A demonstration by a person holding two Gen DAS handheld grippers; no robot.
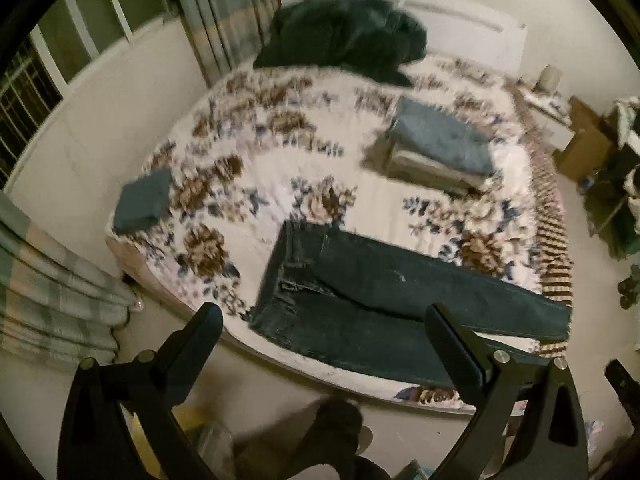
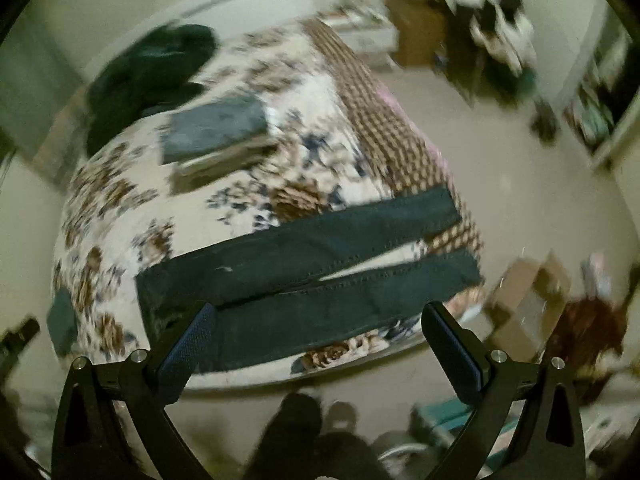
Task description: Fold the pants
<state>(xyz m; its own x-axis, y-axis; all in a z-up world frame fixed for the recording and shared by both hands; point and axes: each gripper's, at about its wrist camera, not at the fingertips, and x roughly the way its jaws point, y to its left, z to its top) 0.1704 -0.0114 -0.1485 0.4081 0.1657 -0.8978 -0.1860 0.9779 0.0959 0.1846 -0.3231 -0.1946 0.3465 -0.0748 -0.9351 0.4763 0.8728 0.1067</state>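
Dark jeans lie flat along the near edge of the bed, waistband toward its near left corner, both legs stretched out toward the right edge, where the cuffs reach the checked border. The legs sit side by side with a thin wedge of floral blanket showing between them toward the cuffs. Left gripper hangs above the near edge, jaws spread wide, nothing between them. Right gripper hovers above the jeans too, jaws released and empty. Further back, a stack of folded clothes sits toward the right edge, a small folded dark cloth at the left edge, and a dark rumpled heap at the far edge. Both views are blurred
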